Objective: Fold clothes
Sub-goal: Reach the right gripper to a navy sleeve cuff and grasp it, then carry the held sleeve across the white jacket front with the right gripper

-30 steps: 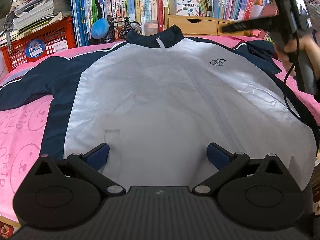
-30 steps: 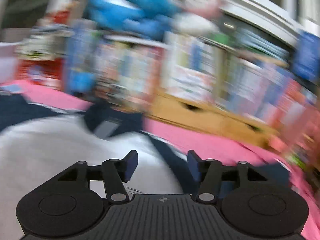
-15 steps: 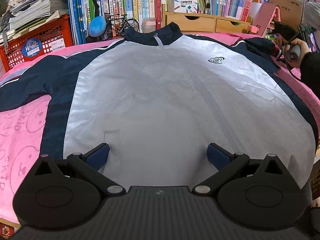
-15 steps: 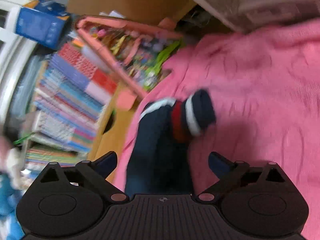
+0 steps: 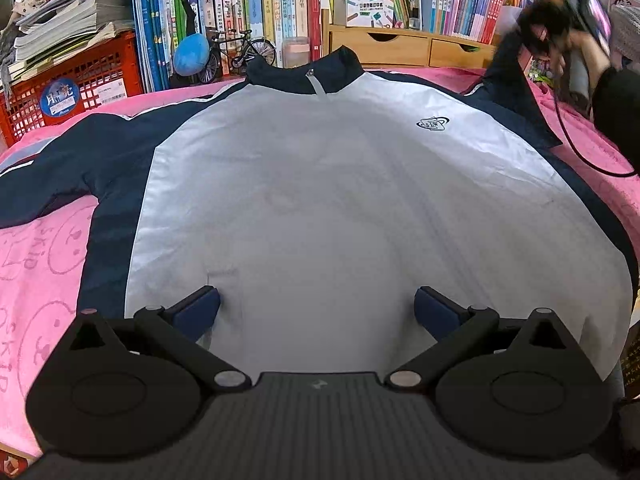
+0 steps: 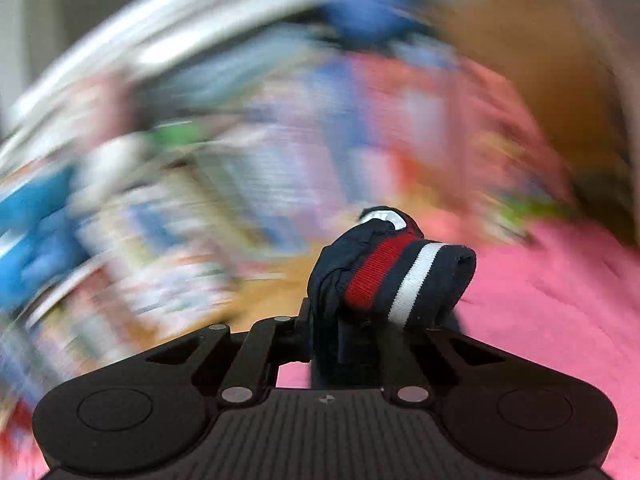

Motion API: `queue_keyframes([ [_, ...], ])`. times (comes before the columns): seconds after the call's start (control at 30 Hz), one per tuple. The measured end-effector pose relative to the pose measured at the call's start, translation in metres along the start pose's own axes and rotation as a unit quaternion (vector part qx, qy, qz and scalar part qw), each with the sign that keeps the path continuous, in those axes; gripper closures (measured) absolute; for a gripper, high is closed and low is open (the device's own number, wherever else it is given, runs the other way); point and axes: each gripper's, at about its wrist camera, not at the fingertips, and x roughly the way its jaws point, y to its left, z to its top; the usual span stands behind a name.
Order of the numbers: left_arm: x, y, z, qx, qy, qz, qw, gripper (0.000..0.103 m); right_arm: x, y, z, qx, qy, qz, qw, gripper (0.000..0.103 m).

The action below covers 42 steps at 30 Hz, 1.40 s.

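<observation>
A grey and navy jacket (image 5: 320, 184) lies spread face up on a pink towel (image 5: 36, 264), collar toward the bookshelf. My left gripper (image 5: 318, 308) hovers open over the jacket's lower hem, fingers wide apart with nothing between them. In the left wrist view, my right gripper (image 5: 560, 36) is at the far right, lifting the jacket's right sleeve (image 5: 508, 68) off the towel. In the right wrist view, the right gripper (image 6: 360, 328) is shut on the sleeve cuff (image 6: 396, 276), which is navy with red and white stripes.
A bookshelf (image 5: 280, 8) full of books runs along the back, with a red crate (image 5: 68, 88), a blue ball (image 5: 191, 54), a toy bicycle (image 5: 240, 52) and wooden drawers (image 5: 400, 46). A person's hand and dark sleeve (image 5: 616, 100) are at the right edge. A black cable (image 5: 576, 148) trails over the towel.
The right gripper has shut on the sleeve cuff and is lifting it fast, so its view is blurred. The left gripper has stayed open over the hem.
</observation>
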Motion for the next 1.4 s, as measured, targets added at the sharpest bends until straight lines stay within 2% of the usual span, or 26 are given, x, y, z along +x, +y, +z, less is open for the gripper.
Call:
queue_keyframes([
  [0.07, -0.001, 0.001, 0.000, -0.002, -0.001, -0.002, 1.0000, 0.000, -0.012, 0.067, -0.010, -0.089, 0.003, 0.065, 0.994, 0.091],
  [0.13, -0.002, 0.002, -0.001, -0.004, -0.003, -0.005, 1.0000, 0.000, -0.015, 0.125, -0.037, -0.153, 0.040, 0.137, 0.978, 0.091],
  [0.2, -0.003, 0.003, -0.003, -0.006, -0.005, -0.008, 0.9999, 0.000, -0.014, 0.179, -0.069, -0.217, 0.083, 0.189, 0.954, 0.091],
  [0.27, -0.004, 0.005, -0.004, -0.009, -0.008, -0.012, 0.9999, 0.000, -0.012, 0.223, -0.110, -0.284, 0.127, 0.217, 0.925, 0.091],
  [0.33, -0.006, 0.008, -0.005, -0.012, -0.009, -0.019, 0.9997, 0.000, -0.010, 0.245, -0.141, -0.328, 0.169, 0.231, 0.900, 0.087],
  [0.37, -0.007, 0.009, -0.006, -0.014, -0.011, -0.021, 0.9996, 0.000, -0.010, 0.254, -0.157, -0.348, 0.188, 0.235, 0.888, 0.082],
  [0.4, -0.007, 0.010, -0.006, -0.015, -0.012, -0.024, 0.9995, 0.000, -0.011, 0.260, -0.168, -0.364, 0.202, 0.240, 0.877, 0.067],
  [0.43, -0.008, 0.011, -0.007, -0.016, -0.014, -0.027, 0.9994, 0.000, -0.016, 0.258, -0.169, -0.368, 0.200, 0.244, 0.875, 0.049],
  [0.5, -0.008, 0.011, -0.008, -0.018, -0.018, -0.030, 0.9992, 0.000, -0.026, 0.254, -0.170, -0.376, 0.196, 0.253, 0.870, 0.031],
  [0.53, -0.008, 0.012, -0.008, -0.020, -0.020, -0.031, 0.9991, 0.000, -0.031, 0.252, -0.171, -0.380, 0.194, 0.258, 0.867, 0.025],
  [0.6, -0.009, 0.012, -0.010, -0.020, -0.024, -0.032, 0.9990, 0.000, -0.040, 0.247, -0.172, -0.388, 0.189, 0.267, 0.862, 0.022],
  [0.7, -0.010, 0.012, -0.011, -0.020, -0.029, -0.035, 0.9988, 0.000, -0.047, 0.230, -0.160, -0.356, 0.192, 0.303, 0.863, 0.013],
  [0.77, -0.010, 0.014, -0.012, -0.022, -0.032, -0.041, 0.9984, 0.000, -0.052, 0.216, -0.146, -0.312, 0.185, 0.332, 0.871, 0.008],
  [0.83, -0.011, 0.016, -0.013, -0.028, -0.033, -0.045, 0.9980, 0.000, -0.050, 0.202, -0.130, -0.260, 0.170, 0.333, 0.890, 0.005],
  [0.9, -0.011, 0.017, -0.013, -0.031, -0.036, -0.048, 0.9977, 0.000, -0.036, 0.188, -0.116, -0.189, 0.171, 0.301, 0.919, 0.004],
  [0.93, -0.011, 0.018, -0.013, -0.032, -0.037, -0.049, 0.9976, 0.000, -0.023, 0.184, -0.112, -0.148, 0.189, 0.271, 0.932, 0.004],
  [0.97, -0.011, 0.017, -0.013, -0.032, -0.037, -0.048, 0.9977, 0.000, -0.007, 0.182, -0.111, -0.105, 0.219, 0.236, 0.941, 0.004],
  [1.0, -0.010, 0.017, -0.013, -0.031, -0.037, -0.046, 0.9978, 0.000, 0.009, 0.182, -0.112, -0.071, 0.253, 0.216, 0.940, 0.003],
  [1.07, -0.011, 0.016, -0.013, -0.031, -0.036, -0.045, 0.9978, 0.000, 0.034, 0.192, -0.120, -0.028, 0.311, 0.216, 0.925, 0.004],
  [1.17, -0.012, 0.017, -0.013, -0.034, -0.035, -0.048, 0.9976, 0.000, 0.039, 0.228, -0.127, -0.018, 0.337, 0.265, 0.903, 0.004],
  [1.23, -0.012, 0.018, -0.013, -0.036, -0.035, -0.051, 0.9975, 0.000, 0.023, 0.253, -0.124, -0.033, 0.337, 0.348, 0.874, 0.004],
  [1.3, -0.012, 0.019, -0.013, -0.037, -0.034, -0.054, 0.9973, 0.000, 0.000, 0.269, -0.120, -0.062, 0.338, 0.431, 0.834, 0.003],
  [1.33, -0.013, 0.018, -0.013, -0.037, -0.034, -0.053, 0.9973, 0.000, -0.012, 0.274, -0.118, -0.081, 0.332, 0.458, 0.821, 0.002],
  [1.37, -0.013, 0.018, -0.013, -0.037, -0.035, -0.052, 0.9973, 0.000, -0.023, 0.275, -0.116, -0.102, 0.318, 0.477, 0.813, 0.001],
  [1.4, -0.013, 0.017, -0.014, -0.036, -0.036, -0.051, 0.9974, 0.000, -0.032, 0.274, -0.114, -0.119, 0.303, 0.485, 0.812, 0.000],
])
